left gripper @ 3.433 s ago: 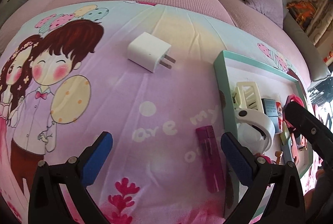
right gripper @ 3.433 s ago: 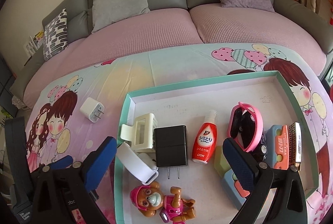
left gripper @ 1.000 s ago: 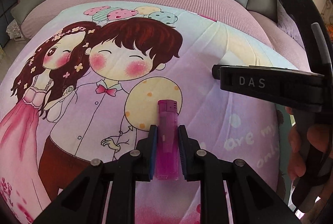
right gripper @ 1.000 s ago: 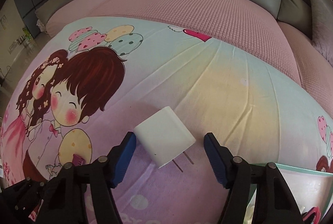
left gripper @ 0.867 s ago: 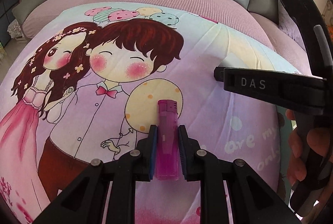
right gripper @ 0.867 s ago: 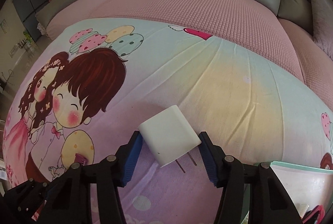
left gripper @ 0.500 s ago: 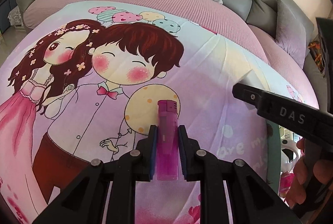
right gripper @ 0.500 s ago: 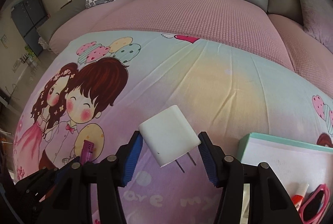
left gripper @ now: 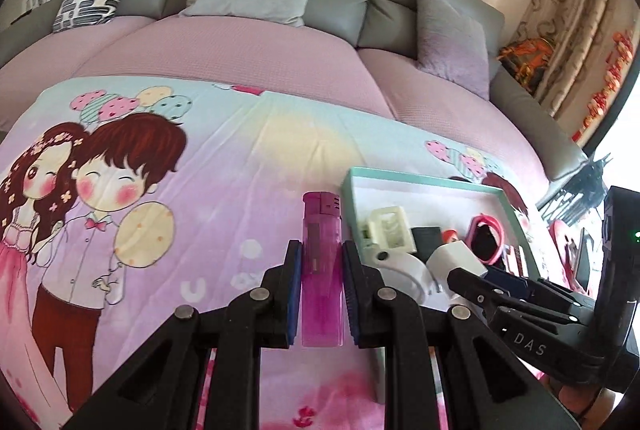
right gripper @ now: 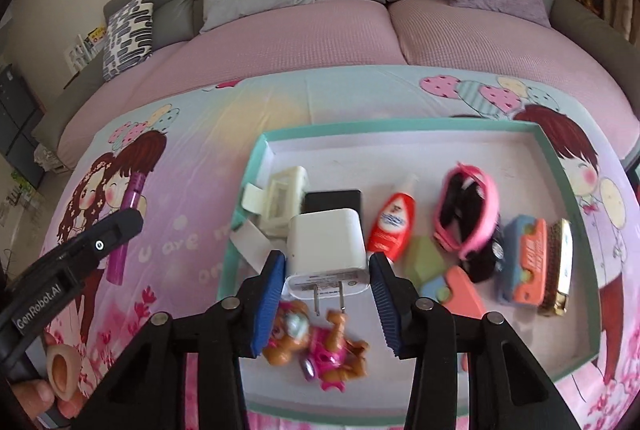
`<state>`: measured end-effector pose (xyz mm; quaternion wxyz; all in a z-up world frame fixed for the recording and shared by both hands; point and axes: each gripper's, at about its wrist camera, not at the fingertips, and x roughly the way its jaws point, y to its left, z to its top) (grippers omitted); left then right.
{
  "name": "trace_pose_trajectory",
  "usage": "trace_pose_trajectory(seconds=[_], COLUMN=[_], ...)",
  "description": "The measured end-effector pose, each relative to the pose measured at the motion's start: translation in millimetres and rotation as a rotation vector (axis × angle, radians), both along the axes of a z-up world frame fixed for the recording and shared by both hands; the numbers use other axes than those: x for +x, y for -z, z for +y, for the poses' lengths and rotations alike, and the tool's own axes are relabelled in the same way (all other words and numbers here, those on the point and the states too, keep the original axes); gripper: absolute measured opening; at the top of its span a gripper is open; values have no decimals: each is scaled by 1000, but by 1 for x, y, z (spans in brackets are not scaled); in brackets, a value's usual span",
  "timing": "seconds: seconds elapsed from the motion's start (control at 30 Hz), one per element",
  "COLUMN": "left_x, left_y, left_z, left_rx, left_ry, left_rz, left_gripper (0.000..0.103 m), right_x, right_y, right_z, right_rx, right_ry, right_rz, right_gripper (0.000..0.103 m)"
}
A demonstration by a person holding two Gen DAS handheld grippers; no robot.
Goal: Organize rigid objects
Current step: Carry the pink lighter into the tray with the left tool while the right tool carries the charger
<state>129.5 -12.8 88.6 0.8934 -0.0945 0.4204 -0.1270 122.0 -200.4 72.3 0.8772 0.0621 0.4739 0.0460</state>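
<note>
Fingers of the left gripper (left gripper: 320, 294) clamp the magenta lighter (left gripper: 321, 270) beside the teal tray (right gripper: 560, 166), while the right gripper (right gripper: 328, 278) pinches the white charger (right gripper: 326, 242) above the tray's contents, both evidently positioned for deposit inside.

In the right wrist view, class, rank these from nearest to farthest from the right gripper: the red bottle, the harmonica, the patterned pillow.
1. The red bottle: in the tray, just beyond the right gripper holding the white charger.
2. The harmonica: at the tray's right side.
3. The patterned pillow: far back left on the sofa.
</note>
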Motion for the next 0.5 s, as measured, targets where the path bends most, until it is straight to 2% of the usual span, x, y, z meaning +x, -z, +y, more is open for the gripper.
trace_pose_trajectory(seconds=[0.07,0.33,0.5], left_x=[-3,-13,-16], left_y=[-1,4,20], left_z=[-16,-69,-96], left_rx=[10,37,75], left_ry=[42,184,239], left_rz=[1,27,67], left_gripper=[20,20,20], right_x=[-8,-32,-41], right_y=[2,8,12], right_z=[-13,-44,-51], right_rx=[10,47,78], right_ry=[18,59,63], right_rz=[9,27,34], right_gripper=[35,35,35])
